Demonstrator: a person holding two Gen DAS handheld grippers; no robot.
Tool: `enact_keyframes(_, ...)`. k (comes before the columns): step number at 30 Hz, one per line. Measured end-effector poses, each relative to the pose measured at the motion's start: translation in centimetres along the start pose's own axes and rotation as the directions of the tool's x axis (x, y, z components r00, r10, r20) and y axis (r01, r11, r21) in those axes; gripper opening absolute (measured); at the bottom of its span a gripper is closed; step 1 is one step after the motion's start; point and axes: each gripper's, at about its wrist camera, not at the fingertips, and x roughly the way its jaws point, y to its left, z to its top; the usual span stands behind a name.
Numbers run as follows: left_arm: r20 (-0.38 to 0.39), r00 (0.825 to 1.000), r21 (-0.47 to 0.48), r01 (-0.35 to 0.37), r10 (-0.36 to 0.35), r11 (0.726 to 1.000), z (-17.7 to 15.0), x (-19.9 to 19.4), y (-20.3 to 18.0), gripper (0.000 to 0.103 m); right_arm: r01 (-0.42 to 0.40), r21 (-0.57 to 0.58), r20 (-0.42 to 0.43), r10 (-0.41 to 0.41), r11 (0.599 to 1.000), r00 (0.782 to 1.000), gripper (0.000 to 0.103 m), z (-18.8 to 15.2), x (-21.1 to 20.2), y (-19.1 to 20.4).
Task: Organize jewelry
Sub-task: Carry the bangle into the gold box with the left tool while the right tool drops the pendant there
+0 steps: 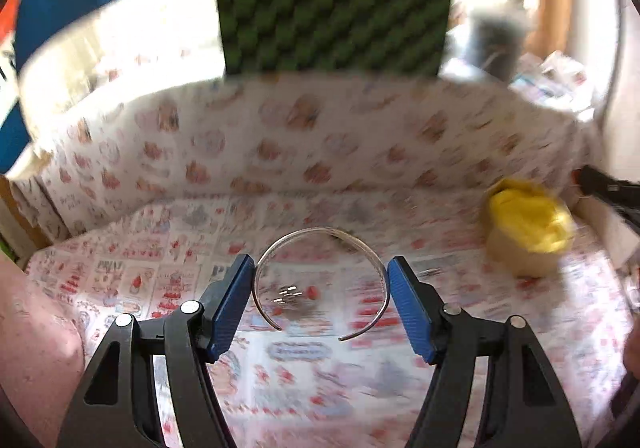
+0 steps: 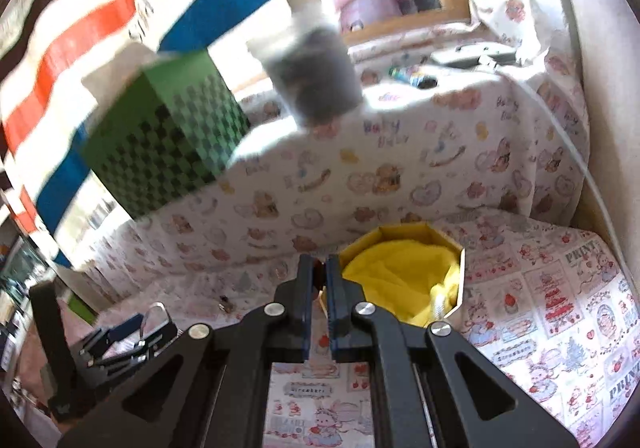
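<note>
My left gripper [image 1: 321,264] is shut on a silver open bangle [image 1: 280,244], whose sides press against both blue pads [image 1: 234,300]. The bangle hangs above the printed cloth [image 1: 120,280]. A few small silver and red bits [image 1: 294,293] lie on the cloth under it, blurred. To the right stands a box lined with yellow fabric [image 1: 524,224]. In the right wrist view my right gripper [image 2: 319,260] is shut just left of that yellow-lined box [image 2: 400,272]. A small reddish piece [image 2: 318,271] shows in the slit between its pads, too small to identify. The left gripper [image 2: 132,328] appears at lower left with the bangle [image 2: 154,310].
A green checkered box [image 1: 336,0] stands on the raised cloth-covered ledge [image 1: 280,136] behind. A grey cup [image 2: 316,80] sits further right on it. The right gripper's tip [image 1: 592,184] enters at the right edge. A person's bare skin [image 1: 32,328] fills the lower left.
</note>
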Motion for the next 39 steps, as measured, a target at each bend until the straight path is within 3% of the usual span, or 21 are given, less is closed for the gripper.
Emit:
enact_keyframes(5,0.108,0.992,0.059,0.055,-0.061,0.997,2.5,-5.7,-3.3,0.067,-0.049,-0.041,0.049,0.051,0.998,0.998,0.005,1.5,-3.2,-0.4)
enact_keyframes(8,0.129,0.990,0.074,0.054,-0.063,0.996,4.5,-6.6,-4.6,0.067,-0.072,-0.025,0.050,0.073,0.997,0.996,0.005,2.5,-3.2,-1.8)
enact_keyframes(11,0.121,0.988,0.063,0.088,-0.095,0.994,6.1,-6.6,-6.0,0.067,-0.022,-0.041,-0.004,0.022,0.999,1.000,0.005,2.7,-1.6,-3.1)
enact_keyframes(18,0.041,0.988,0.032,0.145,-0.147,0.989,7.4,-2.3,-8.8,0.067,-0.070,0.037,-0.124,0.074,0.997,0.990,0.005,1.6,2.9,-7.1)
enact_keyframes(25,-0.076,0.982,0.020,0.172,-0.170,0.985,6.3,3.0,-11.6,0.067,-0.079,0.066,-0.152,0.088,0.995,0.984,0.006,1.5,4.8,-8.7)
enact_keyframes(29,-0.113,0.979,0.017,0.175,-0.172,0.984,6.1,4.8,-12.6,0.067,-0.139,0.095,-0.205,0.156,0.986,0.966,0.007,1.3,6.0,-9.1)
enact_keyframes(30,-0.117,0.978,0.018,0.177,-0.174,0.984,6.1,5.0,-12.9,0.067,-0.138,0.096,-0.210,0.156,0.986,0.965,0.012,1.2,6.1,-9.2)
enact_keyframes(35,-0.135,0.973,0.025,0.193,-0.188,0.981,6.1,5.9,-14.0,0.067,-0.141,0.164,-0.161,0.168,0.976,0.973,0.022,1.9,4.7,-10.9)
enact_keyframes(39,-0.168,0.960,0.048,0.234,-0.223,0.971,6.3,6.9,-15.4,0.067,-0.066,0.172,-0.079,0.080,0.983,0.994,0.033,3.0,2.3,-12.0)
